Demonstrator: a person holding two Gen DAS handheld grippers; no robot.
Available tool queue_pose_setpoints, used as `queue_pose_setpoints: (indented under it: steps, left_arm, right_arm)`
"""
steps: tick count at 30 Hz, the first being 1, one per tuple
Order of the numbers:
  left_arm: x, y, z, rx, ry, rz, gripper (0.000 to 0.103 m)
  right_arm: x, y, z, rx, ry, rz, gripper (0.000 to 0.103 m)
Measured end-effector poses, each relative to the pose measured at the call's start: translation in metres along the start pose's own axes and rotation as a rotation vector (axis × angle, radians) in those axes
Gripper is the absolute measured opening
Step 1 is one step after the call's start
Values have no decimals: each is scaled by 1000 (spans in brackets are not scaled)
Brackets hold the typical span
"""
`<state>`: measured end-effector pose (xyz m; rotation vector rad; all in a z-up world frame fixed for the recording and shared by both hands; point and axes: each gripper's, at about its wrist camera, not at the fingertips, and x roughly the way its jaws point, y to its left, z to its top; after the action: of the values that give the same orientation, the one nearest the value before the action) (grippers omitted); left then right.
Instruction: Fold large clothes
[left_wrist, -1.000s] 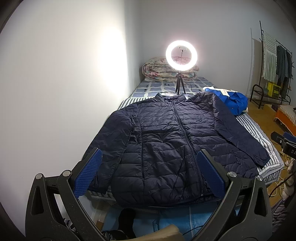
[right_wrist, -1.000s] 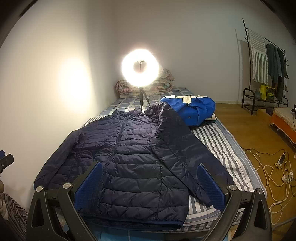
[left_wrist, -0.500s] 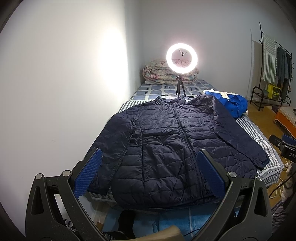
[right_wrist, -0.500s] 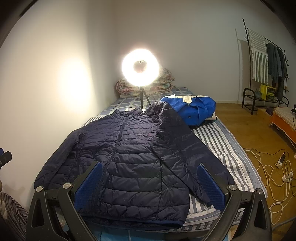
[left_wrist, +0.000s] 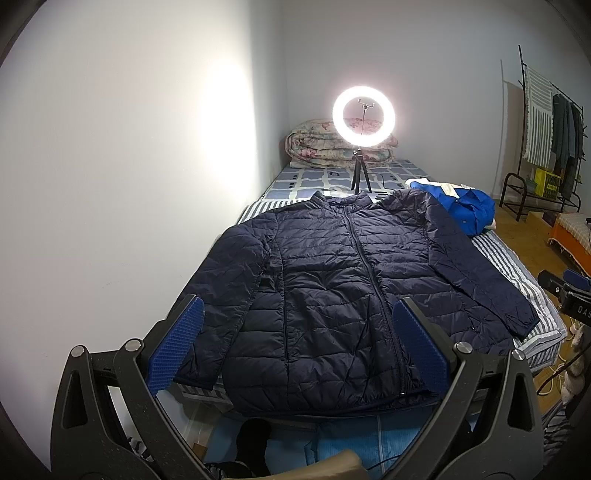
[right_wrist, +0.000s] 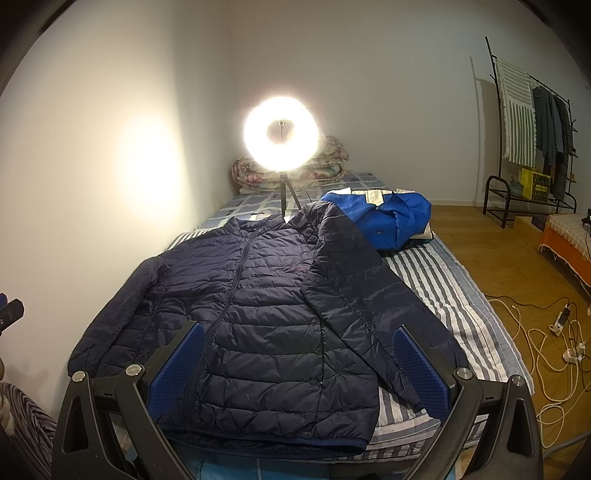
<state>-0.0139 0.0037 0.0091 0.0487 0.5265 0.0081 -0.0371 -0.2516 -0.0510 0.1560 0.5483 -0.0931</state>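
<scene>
1. The letters "DAS" stand in pale print on a black device (left_wrist: 576, 304) at the right edge of the left wrist view; the word runs out of frame.
2. A yellow box (right_wrist: 535, 183) on the far rack carries dark print, too small to read.

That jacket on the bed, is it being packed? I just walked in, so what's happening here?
A person holds two grippers above the foot of the bed, both open and empty. The left gripper and right gripper hover over the hem of a dark puffer jacket, spread flat, zipped, sleeves out. No fold has been made. A blue jacket lies behind it, near a ring light.
</scene>
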Motion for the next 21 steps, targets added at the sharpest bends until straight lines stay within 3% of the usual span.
queue_pose_setpoints:
  steps: [21]
  left_arm:
    - [1, 3, -1, -4, 0, 0, 103]
  right_arm:
    - [4, 1, -5, -3, 8, -1, 103]
